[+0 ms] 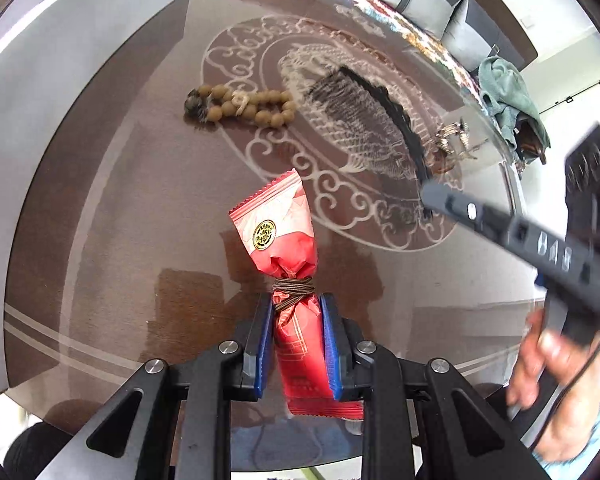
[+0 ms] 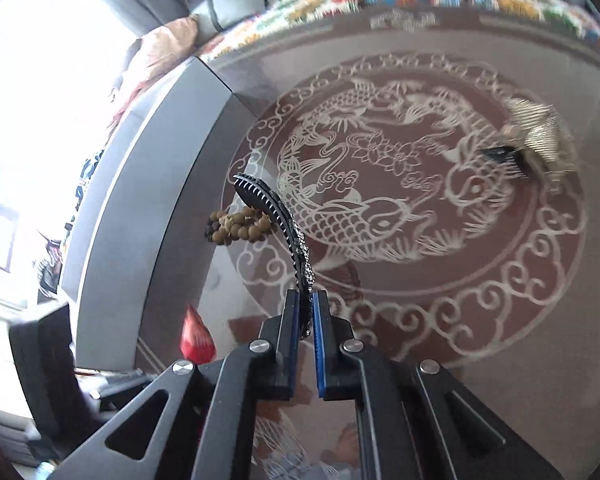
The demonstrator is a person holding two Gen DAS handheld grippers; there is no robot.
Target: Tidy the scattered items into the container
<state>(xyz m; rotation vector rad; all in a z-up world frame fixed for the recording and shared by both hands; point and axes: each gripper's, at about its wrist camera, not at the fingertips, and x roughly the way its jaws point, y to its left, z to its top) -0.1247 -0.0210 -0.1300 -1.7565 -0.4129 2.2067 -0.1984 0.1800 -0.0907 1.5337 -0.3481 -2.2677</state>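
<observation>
left wrist: red packet point(image 1: 296, 320) pinched inside left claw point(image 1: 296, 344).

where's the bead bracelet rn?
The bead bracelet lies on the glass table, at the left edge of the carp medallion, beyond the red snack packet in the left tool.

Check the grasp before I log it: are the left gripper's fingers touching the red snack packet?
Touching. The left wrist view shows both blue fingers pressed against the red snack packet.
</observation>
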